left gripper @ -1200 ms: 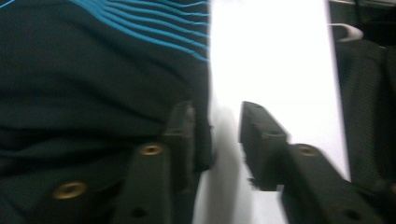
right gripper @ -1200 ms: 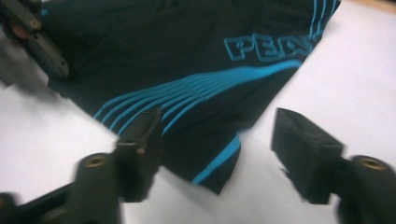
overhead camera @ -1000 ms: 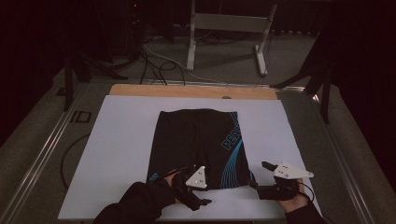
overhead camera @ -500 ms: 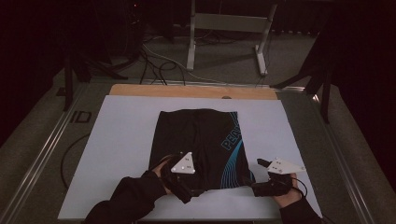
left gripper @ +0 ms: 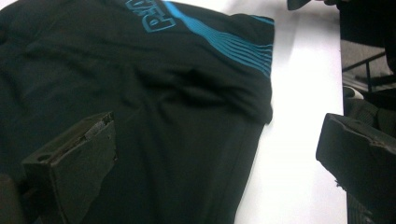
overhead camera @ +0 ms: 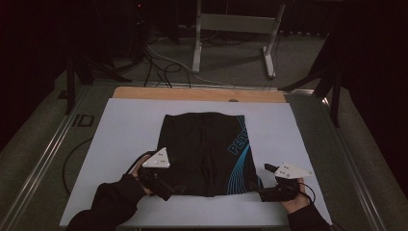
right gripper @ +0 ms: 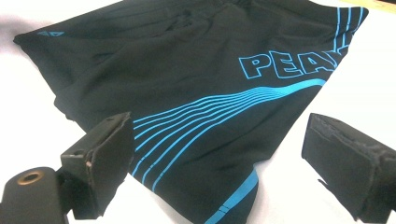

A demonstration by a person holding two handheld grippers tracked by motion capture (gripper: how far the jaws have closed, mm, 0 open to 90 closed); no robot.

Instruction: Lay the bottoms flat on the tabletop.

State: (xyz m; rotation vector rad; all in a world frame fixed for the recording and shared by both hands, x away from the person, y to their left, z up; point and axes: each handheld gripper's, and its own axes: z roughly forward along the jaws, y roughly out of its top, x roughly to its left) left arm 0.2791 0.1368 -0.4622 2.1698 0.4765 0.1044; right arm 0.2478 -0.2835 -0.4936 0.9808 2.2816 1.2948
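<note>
A long bench (overhead camera: 72, 144) with metal side rails carried a wide white rectangular work board (overhead camera: 125, 125), with a strip of bare wood at its far edge. On the middle of that board lay the pair of black fabric shorts (overhead camera: 204, 149), folded flat, with curved blue stripes and blue outlined lettering down the side nearer the person's right hand.

The left tool (overhead camera: 161, 185), black with a grey three-cornered plate on top, sat at the near left corner of the shorts. Its jaws had just been opening and stood wide apart in the left gripper view (left gripper: 215, 154), one jaw over the black cloth and the other over the white board beside the hem; neither pressed on the cloth.

The right tool (overhead camera: 267, 192) rested on the board just beside the near right corner of the shorts. In the right gripper view (right gripper: 215, 154) its jaws were spread wide, with the striped cloth lying between and beyond them, ungripped.
</note>
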